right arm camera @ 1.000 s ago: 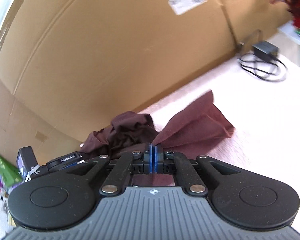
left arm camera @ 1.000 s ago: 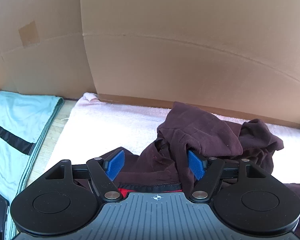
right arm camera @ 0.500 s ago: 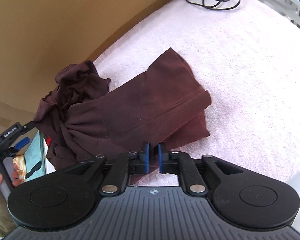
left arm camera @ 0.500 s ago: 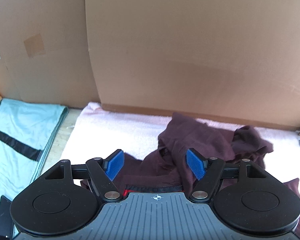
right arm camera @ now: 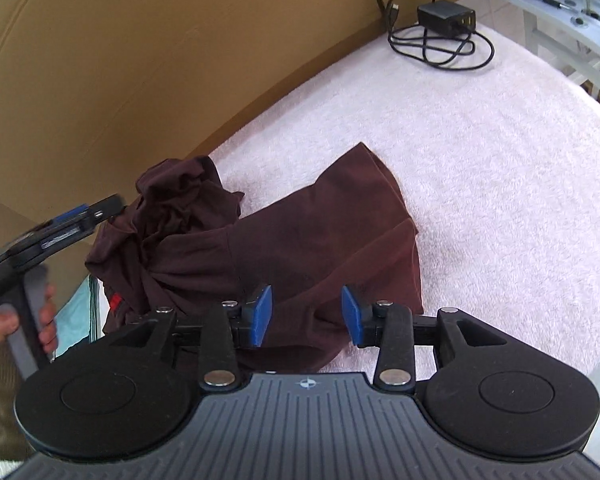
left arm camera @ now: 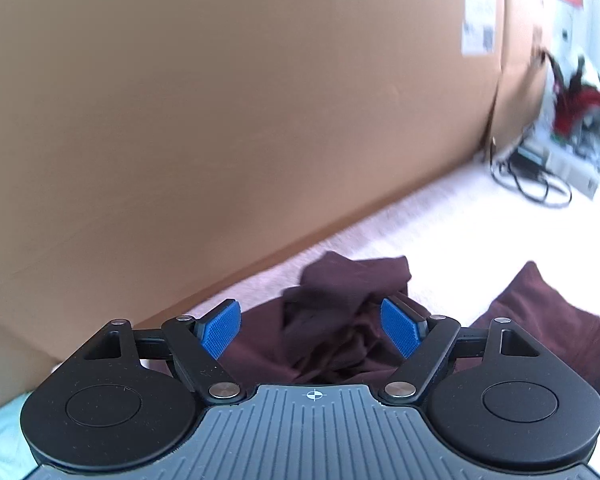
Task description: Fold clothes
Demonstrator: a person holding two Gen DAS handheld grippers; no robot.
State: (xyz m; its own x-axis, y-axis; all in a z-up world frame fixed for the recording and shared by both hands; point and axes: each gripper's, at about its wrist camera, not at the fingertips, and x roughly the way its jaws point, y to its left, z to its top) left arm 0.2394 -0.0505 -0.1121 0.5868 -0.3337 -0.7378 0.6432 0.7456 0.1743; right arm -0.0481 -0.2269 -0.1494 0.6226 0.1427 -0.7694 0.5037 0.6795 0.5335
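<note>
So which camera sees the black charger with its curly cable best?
The right wrist view: the black charger block and coiled cable lie sharp on the pink towel. The left wrist view shows only a blurred cable tangle at the edge.

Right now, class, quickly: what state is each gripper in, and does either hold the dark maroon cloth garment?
Left gripper: open, holding nothing.
Right gripper: jaws have just been opening; open, the dark maroon cloth garment lying loose under them.
</note>
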